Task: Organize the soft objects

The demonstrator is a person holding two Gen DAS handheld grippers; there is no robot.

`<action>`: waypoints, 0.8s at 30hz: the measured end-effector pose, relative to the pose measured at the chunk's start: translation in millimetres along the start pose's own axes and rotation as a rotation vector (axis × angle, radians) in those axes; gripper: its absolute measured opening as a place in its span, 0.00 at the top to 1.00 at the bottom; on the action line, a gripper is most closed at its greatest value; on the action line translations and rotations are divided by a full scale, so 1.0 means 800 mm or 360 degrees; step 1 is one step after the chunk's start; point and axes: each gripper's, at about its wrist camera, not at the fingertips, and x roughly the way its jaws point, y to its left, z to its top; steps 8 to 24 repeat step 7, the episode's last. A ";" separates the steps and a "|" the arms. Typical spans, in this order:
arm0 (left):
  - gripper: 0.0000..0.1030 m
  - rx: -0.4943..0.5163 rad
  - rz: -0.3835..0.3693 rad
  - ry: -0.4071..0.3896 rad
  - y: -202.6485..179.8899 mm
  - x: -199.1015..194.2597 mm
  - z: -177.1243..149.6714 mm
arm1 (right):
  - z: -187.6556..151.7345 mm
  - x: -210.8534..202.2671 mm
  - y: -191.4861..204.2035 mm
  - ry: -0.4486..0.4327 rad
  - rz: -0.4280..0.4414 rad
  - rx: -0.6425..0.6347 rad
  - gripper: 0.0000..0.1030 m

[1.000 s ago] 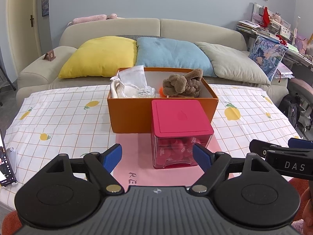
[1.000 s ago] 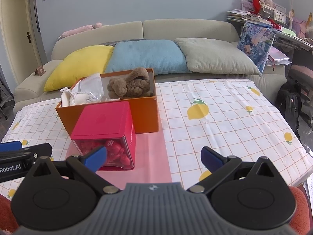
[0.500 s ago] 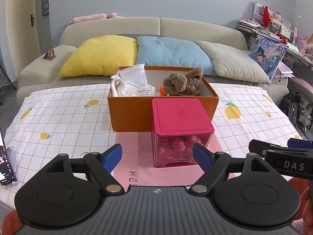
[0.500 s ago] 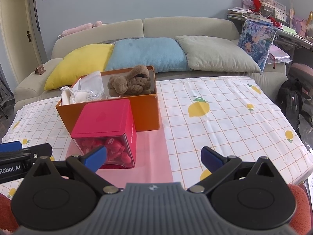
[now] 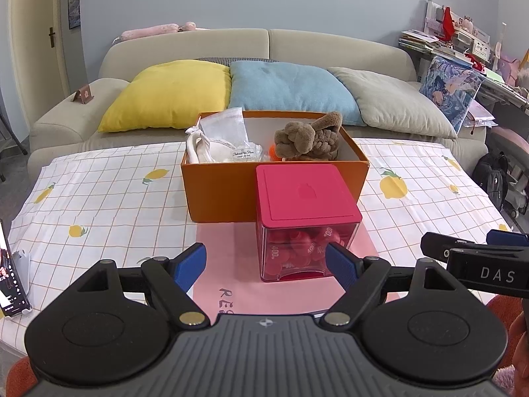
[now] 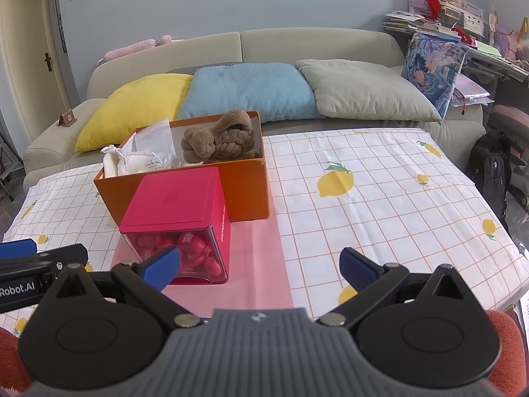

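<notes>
Lemon-print tablecloth (image 6: 380,198) before a beige sofa (image 6: 297,43) with cushions (image 5: 291,86).

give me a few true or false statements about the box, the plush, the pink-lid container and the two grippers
1. The brown plush lies inside the orange box. True.
2. The pink lid is off the clear container. False: the lid sits on it, closed.
3. The left gripper is shut on the plush. False: its jaws are open and hold nothing.
4. The right gripper is open and empty. True.
5. The container stands behind the box, nearer the sofa. False: it stands in front of the box, on the pink mat.
6. A white pouch shares the box with the plush. True.
</notes>
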 end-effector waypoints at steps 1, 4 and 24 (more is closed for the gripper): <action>0.07 0.0000 0.0000 0.0000 0.000 0.000 0.000 | 0.000 0.000 0.000 0.0001 0.0000 0.0000 0.03; 0.07 0.0006 -0.0005 -0.0002 0.000 0.000 0.000 | -0.001 0.000 0.000 0.0005 -0.0004 0.0005 0.03; 0.07 0.0011 -0.0005 -0.0005 0.000 0.000 0.000 | -0.001 0.000 0.000 0.0004 -0.0003 0.0004 0.03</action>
